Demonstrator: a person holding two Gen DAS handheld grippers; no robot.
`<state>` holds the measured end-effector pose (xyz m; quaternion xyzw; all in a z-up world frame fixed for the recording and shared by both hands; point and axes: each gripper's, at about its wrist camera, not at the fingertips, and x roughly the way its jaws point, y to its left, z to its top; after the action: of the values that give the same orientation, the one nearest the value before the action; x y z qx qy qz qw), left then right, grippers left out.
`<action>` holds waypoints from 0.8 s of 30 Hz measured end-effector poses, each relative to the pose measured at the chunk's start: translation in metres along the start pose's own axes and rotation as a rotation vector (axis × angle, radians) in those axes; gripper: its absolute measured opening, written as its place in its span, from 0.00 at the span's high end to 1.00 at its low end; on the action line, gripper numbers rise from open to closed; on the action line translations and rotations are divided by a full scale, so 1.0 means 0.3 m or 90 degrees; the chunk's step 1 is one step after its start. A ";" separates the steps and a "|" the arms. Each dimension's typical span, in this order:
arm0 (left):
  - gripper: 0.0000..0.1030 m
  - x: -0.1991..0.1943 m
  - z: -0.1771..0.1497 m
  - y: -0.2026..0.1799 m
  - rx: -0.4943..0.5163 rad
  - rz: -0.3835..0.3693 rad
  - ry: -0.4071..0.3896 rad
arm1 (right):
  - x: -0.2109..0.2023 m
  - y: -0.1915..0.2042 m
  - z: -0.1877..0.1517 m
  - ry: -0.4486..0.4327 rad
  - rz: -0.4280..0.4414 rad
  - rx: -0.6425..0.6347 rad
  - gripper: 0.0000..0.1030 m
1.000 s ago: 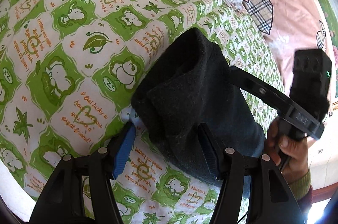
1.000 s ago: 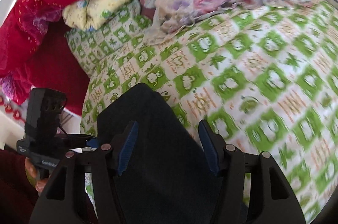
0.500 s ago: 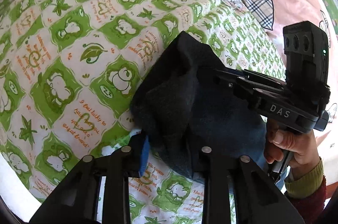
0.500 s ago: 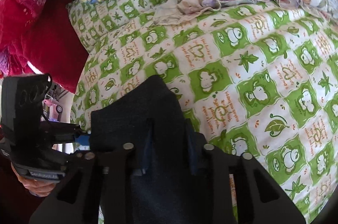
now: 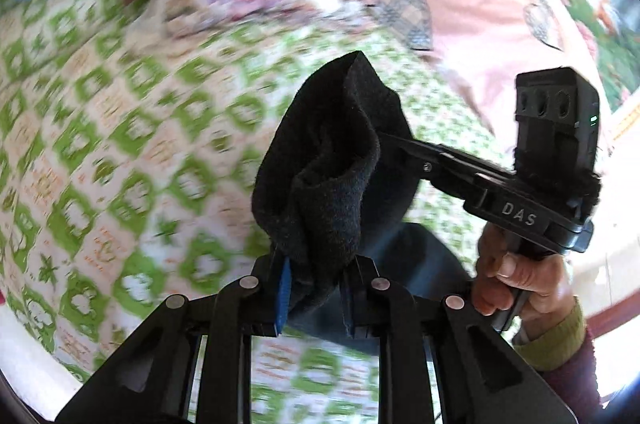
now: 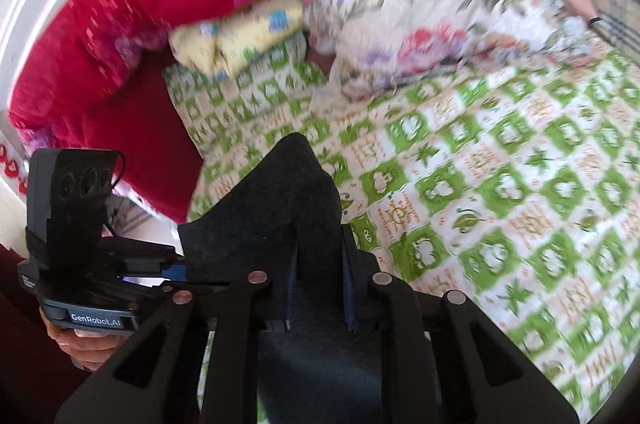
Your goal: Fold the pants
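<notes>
I have my left claw (image 5: 314, 298) and my right claw (image 6: 318, 294) each clamped on a bunched corner of the dark pants (image 5: 328, 163), lifted above the green bedspread (image 5: 120, 143) so the cloth hangs free to fold.

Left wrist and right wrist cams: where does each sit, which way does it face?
Left wrist: on the left gripper, facing along its fingers at the pants; shows the right hand.
Right wrist: on the right gripper, facing the same pants; shows the left hand.
Shared: pants, green bedsheet, each other's gripper.
</notes>
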<state>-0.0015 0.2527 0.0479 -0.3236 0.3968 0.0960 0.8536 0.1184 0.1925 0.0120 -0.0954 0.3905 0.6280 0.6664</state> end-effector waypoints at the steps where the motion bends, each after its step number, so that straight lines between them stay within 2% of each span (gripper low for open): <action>1: 0.81 -0.009 0.007 -0.042 0.017 -0.011 -0.004 | -0.048 -0.008 -0.008 -0.019 0.001 0.011 0.81; 6: 0.81 -0.025 0.009 -0.238 0.103 -0.060 -0.014 | -0.259 -0.050 -0.080 -0.097 -0.008 0.057 0.81; 12: 0.81 0.010 -0.054 -0.461 0.186 -0.120 0.011 | -0.468 -0.097 -0.211 -0.159 -0.039 0.097 0.82; 24: 0.81 0.155 -0.262 -0.764 0.324 -0.169 0.096 | -0.732 -0.199 -0.544 -0.268 -0.078 0.210 0.82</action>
<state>0.0776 0.0221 0.0853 -0.1548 0.4243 -0.1435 0.8806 0.1281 -0.0872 0.0205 0.1236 0.3341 0.5204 0.7761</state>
